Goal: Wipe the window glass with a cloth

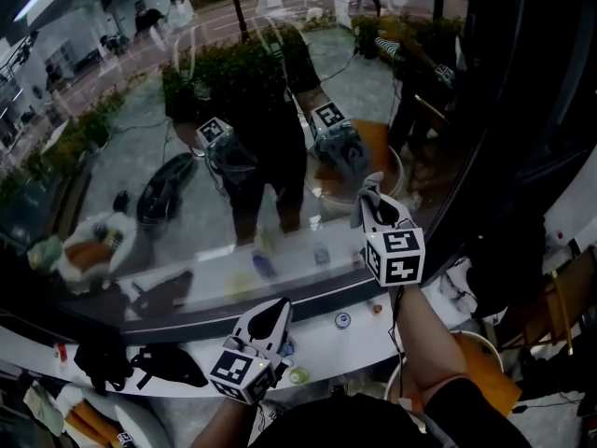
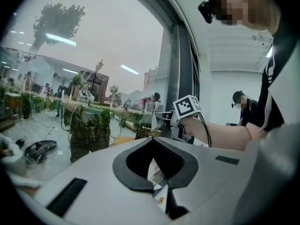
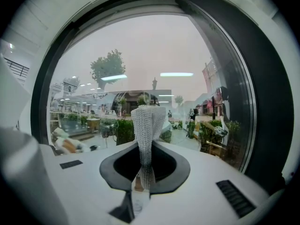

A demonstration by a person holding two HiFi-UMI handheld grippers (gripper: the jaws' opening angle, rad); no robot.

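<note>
**Q:** How many grippers appear, and where?

**A:** Two. The left gripper (image 1: 270,315) is low, above the white sill (image 1: 140,342). The right gripper (image 1: 373,199) is raised higher, in front of the window glass (image 1: 233,110). Each carries one marker cube, two in all: the left cube (image 1: 241,371) and the right cube (image 1: 396,255). The glass mirrors both grippers.

**Q:** How many cloths are there, and where?

**A:** One. The cloth (image 3: 149,125) is a white, ribbed strip. It is pinched between the right gripper's two jaws and stands upright beyond them, towards the glass. Whether it touches the pane cannot be told.

**Q:** And the left gripper?

**A:** Its jaws are drawn together to a thin slit and nothing is held between them. Its own view looks along the window, with the right gripper seen beyond it.

**Q:** What lies on the sill?

**A:** Two small round lids: one (image 1: 342,320) between the grippers and one (image 1: 298,374) just beside the left cube.
</note>
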